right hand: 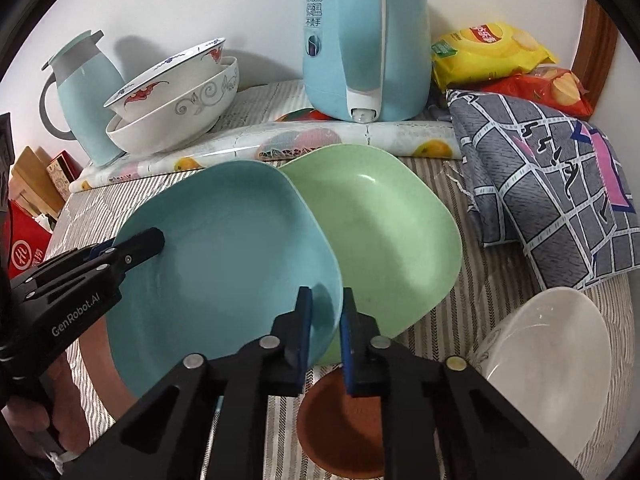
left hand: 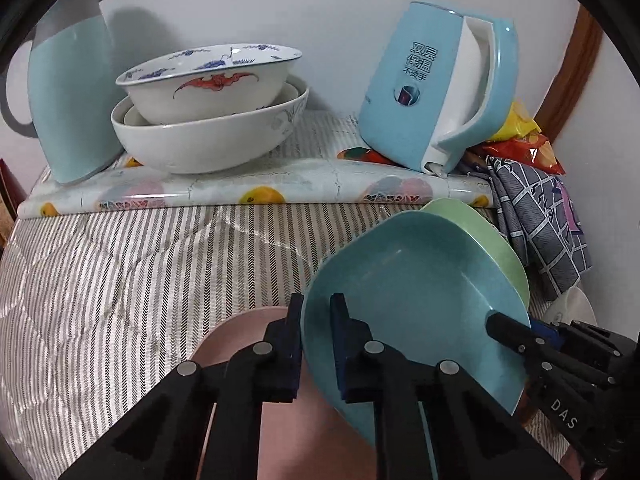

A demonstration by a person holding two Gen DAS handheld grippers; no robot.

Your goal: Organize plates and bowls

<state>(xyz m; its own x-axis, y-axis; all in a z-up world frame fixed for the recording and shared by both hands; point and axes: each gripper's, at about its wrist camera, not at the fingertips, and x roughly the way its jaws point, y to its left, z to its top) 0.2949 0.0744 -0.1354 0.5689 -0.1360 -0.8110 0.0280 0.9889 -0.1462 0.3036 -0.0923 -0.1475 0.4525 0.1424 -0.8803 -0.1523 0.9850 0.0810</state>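
Teal rounded-square plastic plate: held tilted, face toward the kettle side, overlapping the green plastic plate.
Left gripper: clamped on near rim.
Right gripper: clamped on opposite rim.

Soft, even indoor light fills both views. The thermos jug throws a gray shadow rightward onto the wall. Fisheye bends the edges, dark corners vignette, and the near fingers look slightly soft.

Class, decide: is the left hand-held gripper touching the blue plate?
Touching. The left wrist view shows the left hand-held gripper with its fingers either side of the blue plate's rim, pads pressed against it.
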